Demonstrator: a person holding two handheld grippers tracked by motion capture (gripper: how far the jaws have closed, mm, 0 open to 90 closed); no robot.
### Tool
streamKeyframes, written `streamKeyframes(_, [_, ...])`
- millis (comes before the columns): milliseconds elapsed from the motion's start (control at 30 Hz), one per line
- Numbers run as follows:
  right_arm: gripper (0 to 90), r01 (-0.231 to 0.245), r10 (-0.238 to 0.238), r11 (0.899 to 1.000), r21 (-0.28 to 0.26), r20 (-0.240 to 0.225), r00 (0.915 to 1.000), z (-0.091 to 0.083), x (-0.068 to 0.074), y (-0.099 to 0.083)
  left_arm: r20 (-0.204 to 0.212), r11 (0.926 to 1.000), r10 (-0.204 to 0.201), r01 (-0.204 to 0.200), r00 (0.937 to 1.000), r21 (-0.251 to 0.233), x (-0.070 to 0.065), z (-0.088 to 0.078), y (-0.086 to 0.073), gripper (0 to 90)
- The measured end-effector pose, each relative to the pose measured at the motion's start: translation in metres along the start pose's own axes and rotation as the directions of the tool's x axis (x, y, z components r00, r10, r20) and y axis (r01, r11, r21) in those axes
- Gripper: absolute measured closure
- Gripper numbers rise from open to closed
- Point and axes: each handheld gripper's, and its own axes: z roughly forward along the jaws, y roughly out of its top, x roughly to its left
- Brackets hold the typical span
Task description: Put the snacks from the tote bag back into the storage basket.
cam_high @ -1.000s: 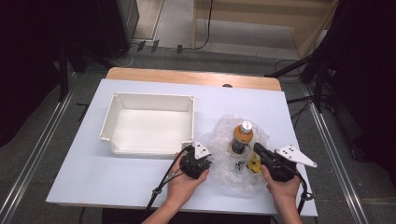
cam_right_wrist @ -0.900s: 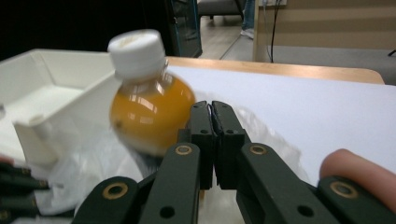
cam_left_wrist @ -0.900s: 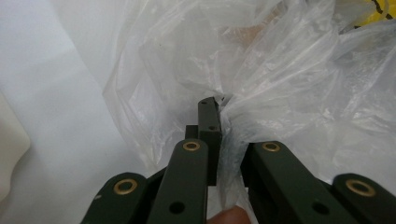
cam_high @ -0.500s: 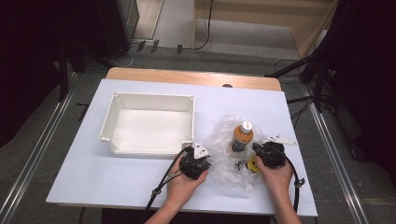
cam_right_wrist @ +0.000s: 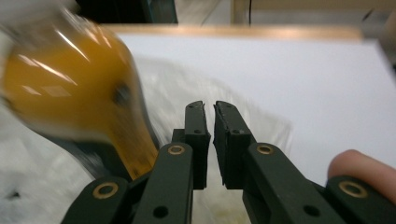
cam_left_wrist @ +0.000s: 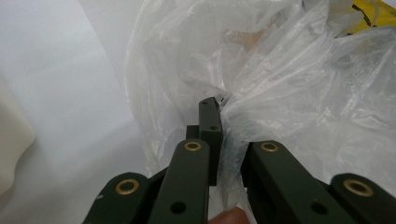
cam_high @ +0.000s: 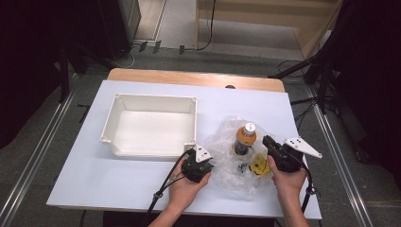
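Two grippers work the clear plastic bag (cam_high: 239, 161): the left gripper (cam_left_wrist: 218, 122) pinches its edge; the right gripper (cam_right_wrist: 208, 122), nearly closed, empty, has the orange bottle (cam_right_wrist: 74, 88) just beside its left.

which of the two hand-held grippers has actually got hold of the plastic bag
The left hand-held gripper: its jaws pinch the clear plastic bag. The right hand-held gripper is shut on nothing.

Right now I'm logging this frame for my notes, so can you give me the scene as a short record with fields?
surface: white table top
container: white rectangular plastic tray, nothing in it
wrapping: crumpled clear plastic bag
on bag: orange bottle with white cap, upright; small yellow item
left claw: shut on the bag's edge
right claw: nearly closed, holding nothing, beside the bottle
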Motion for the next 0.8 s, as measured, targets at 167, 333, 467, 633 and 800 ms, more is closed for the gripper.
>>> streamKeyframes(167, [85.2, 0.013, -0.012, 1.000, 0.024, -0.037, 0.9992, 0.009, 0.014, 0.002, 0.028, 0.9983, -0.015, 0.017, 0.9995, -0.056, 0.002, -0.004, 0.000, 83.5])
streamKeyframes(333, [88.8, -0.076, 0.073, 0.957, 0.281, 0.023, 0.9971, 0.046, 0.006, -0.029, 0.048, 0.9728, -0.020, 0.030, 0.9986, -0.229, 0.001, -0.023, 0.002, 74.9])
streamKeyframes(467, [90.0, -0.053, 0.045, 0.950, 0.306, 0.032, 0.9985, 0.048, 0.008, -0.033, 0.043, 0.9581, -0.023, 0.035, 0.9988, -0.284, -0.002, -0.030, 0.013, 58.8])
streamKeyframes(633, [90.0, -0.023, 0.017, 0.952, 0.306, 0.022, 0.9996, 0.046, 0.012, -0.035, 0.032, 0.9565, -0.013, 0.022, 0.9994, -0.291, -0.009, -0.026, 0.027, 63.0])
streamKeyframes(800, [90.0, -0.037, 0.041, 0.977, 0.210, -0.018, 0.9990, 0.030, 0.014, -0.033, 0.059, 0.9992, -0.028, 0.029, 0.9979, -0.026, -0.005, 0.016, 0.023, 87.1])
